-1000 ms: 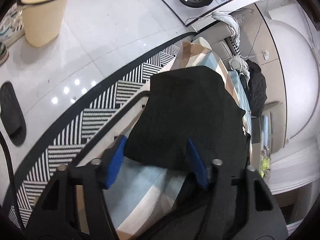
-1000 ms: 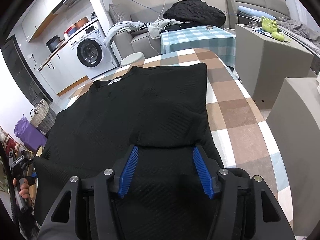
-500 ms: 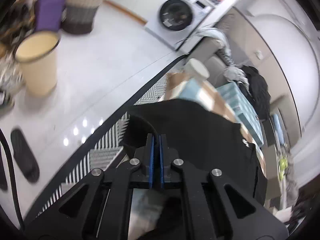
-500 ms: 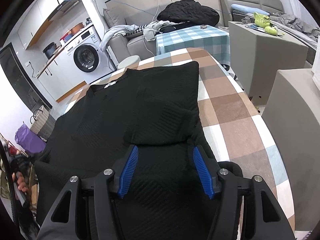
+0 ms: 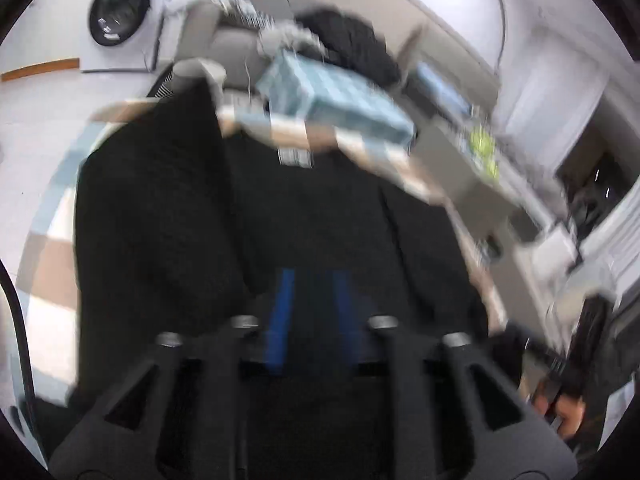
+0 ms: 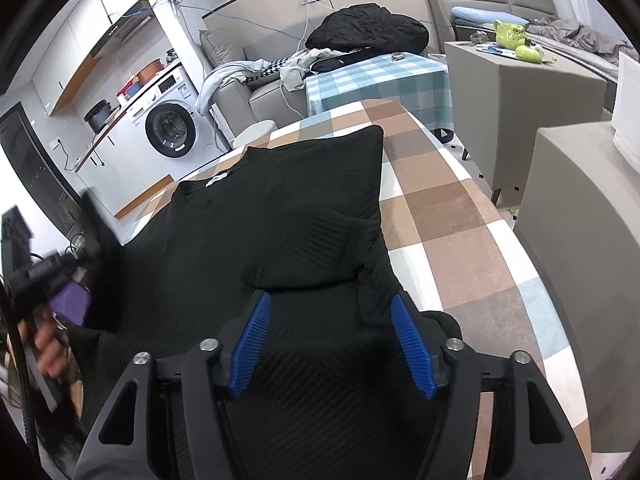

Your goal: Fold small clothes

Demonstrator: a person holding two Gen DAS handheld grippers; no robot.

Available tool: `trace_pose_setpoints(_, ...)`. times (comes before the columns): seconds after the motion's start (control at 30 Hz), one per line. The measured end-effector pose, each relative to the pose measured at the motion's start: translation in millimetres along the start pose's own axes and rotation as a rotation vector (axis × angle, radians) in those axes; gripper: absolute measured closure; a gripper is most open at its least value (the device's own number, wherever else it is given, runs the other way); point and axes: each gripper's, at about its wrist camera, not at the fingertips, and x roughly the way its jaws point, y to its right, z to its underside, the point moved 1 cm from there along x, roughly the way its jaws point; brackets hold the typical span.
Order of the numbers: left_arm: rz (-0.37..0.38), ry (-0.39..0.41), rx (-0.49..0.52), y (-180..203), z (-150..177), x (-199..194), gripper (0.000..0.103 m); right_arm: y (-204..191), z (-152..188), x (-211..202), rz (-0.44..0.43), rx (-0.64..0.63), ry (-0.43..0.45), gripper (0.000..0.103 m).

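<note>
**Kid:** Black knitted top (image 6: pixel 248 240) with a ribbed weave, where is it?

**Helper:** It lies spread on the table (image 6: pixel 452 216) with the brown, white and blue checked cloth. One sleeve is already folded in across its body on the right side.

**Kid:** What are the two grippers doing?

**Helper:** The right gripper (image 6: pixel 332 340) hovers over the near part of the top. Its blue fingers (image 6: pixel 250 344) have just spread wider, and they pinch nothing. The left gripper (image 5: pixel 310 312) shows very blurred. Its fingers have just been opening too, and they stand a little apart over the black cloth. I can't see any fabric caught between them.

**Kid:** What could go wrong?

**Helper:** I think the left side may land crooked, because that gripper looks to be rushing. The near hem hangs by the table edge, so a careless tug could drag the whole top off. The folded sleeve could also slide open if the cloth gets bumped.
</note>
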Motion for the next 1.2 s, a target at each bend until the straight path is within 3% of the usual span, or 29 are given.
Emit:
trace_pose_setpoints(0.1,-0.029,0.021,-0.002,-3,9,-9,0.046,3,0,2,-0.001,0.015,-0.012,0.037)
trace_pose_setpoints(0.13,-0.031,0.024,-0.019,-9,13,-15,0.043,2,0,2,0.0,0.012,-0.012,0.037)
trace_pose_setpoints(0.3,-0.166,0.068,-0.061,-46,31,-38,0.043,3,1,6,-0.008,-0.001,-0.024,0.037)
trace_pose_setpoints(0.4,-0.238,0.106,-0.074,-85,66,-67,0.043,3,3,9,0.004,-0.01,-0.041,0.037)
trace_pose_setpoints(0.5,-0.317,0.148,-0.046,-98,92,-92,0.043,4,6,2,0.001,-0.027,-0.043,0.037)
trace_pose_setpoints(0.6,-0.366,0.167,-0.018,-106,118,-112,0.028,7,13,-12,0.005,-0.061,-0.047,0.037)
trace_pose_setpoints(0.83,-0.468,0.105,-0.036,-137,175,-140,0.022,32,47,-40,0.078,-0.108,-0.078,0.027)
trace_pose_setpoints(1.03,-0.473,0.04,-0.044,-156,200,-134,0.022,50,72,-42,0.127,-0.12,-0.133,0.027)
trace_pose_setpoints(1.2,-0.456,-0.005,-0.037,-161,204,-117,0.024,53,80,-45,0.119,-0.127,-0.135,0.027)
